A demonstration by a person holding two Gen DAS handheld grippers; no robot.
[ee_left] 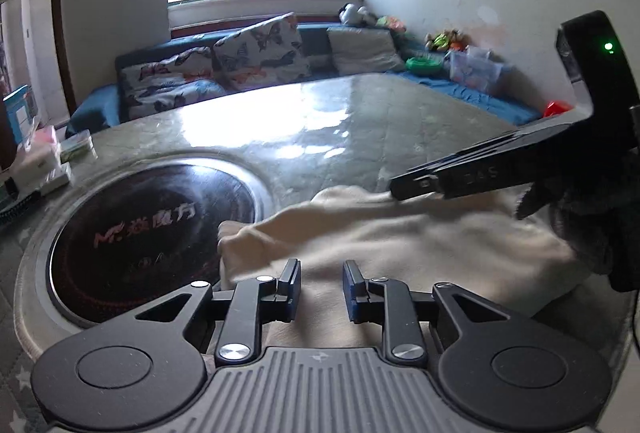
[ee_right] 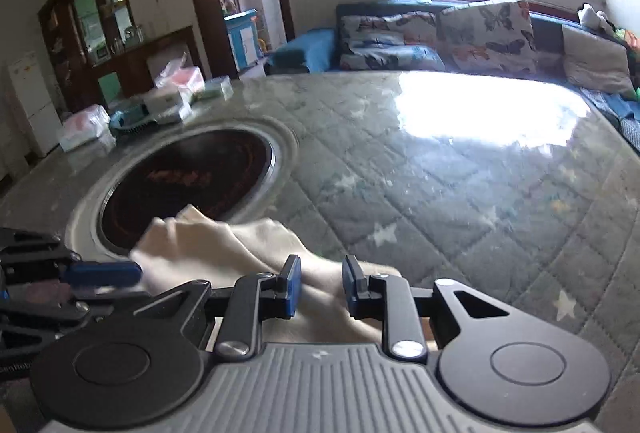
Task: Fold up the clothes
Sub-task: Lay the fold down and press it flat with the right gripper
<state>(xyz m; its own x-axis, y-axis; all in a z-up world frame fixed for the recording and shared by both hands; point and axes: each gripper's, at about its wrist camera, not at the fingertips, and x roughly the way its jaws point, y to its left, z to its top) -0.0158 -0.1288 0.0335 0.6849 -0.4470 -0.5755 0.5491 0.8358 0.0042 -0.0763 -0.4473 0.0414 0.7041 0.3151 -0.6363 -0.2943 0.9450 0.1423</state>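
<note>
Cloth is spread crosswise beneath both grippers, long axis left-right; left gripper and right gripper are parted, nothing pinched.

The garment is lying on the table, its left end overlapping the inset cooktop; the sofa is sitting behind.

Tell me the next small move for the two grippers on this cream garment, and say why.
Probably lower and shut the left gripper on the cream garment: its jaws stand open above the cloth, gripping nothing. The right gripper is open too, and the garment lies bunched beside the round cooktop.
</note>
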